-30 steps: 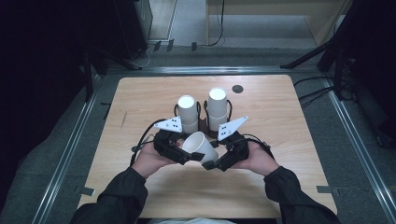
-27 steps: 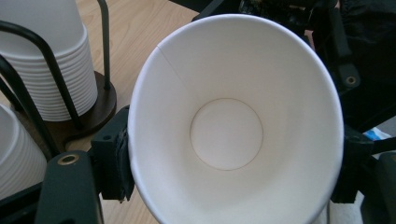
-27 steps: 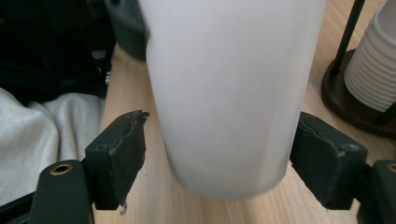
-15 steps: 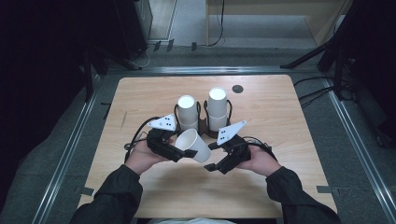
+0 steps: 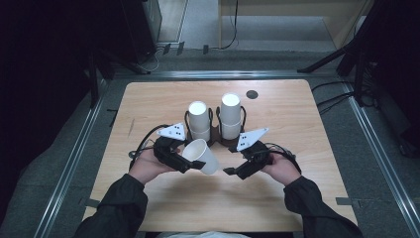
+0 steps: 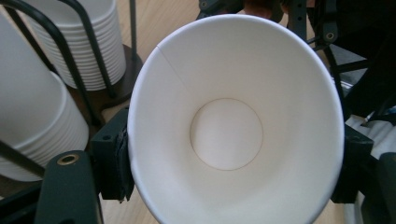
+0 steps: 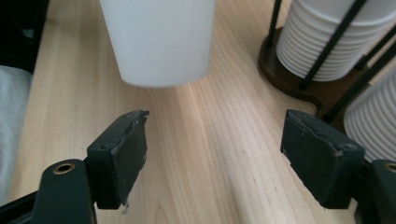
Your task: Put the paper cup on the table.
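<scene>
A white paper cup [image 5: 204, 154] is held tilted above the table, its mouth facing the left gripper's camera [image 6: 233, 126]. My left gripper [image 5: 190, 159] [image 6: 233, 163] is shut on the cup, with the pads [image 6: 116, 163] pressing its wall near the rim. My right gripper [image 5: 232, 170] [image 7: 224, 158] is open just short of the cup's base [image 7: 159, 42]. Its jaws have just been closing a little, with nothing between them. Behind the hands stand two stacks of white cups [image 5: 199, 119] [image 5: 231, 114] in black wire holders.
The wooden table [image 5: 297, 124] has a small dark round spot [image 5: 252, 94] near its far edge. The cup stacks and their wire posts show close by in the left gripper view [image 6: 42, 116] and the right gripper view [image 7: 327, 42].
The two grippers have drawn apart a little. The cup has stayed with the left gripper, shifted slightly left, and the right gripper now stands off the cup's base.
</scene>
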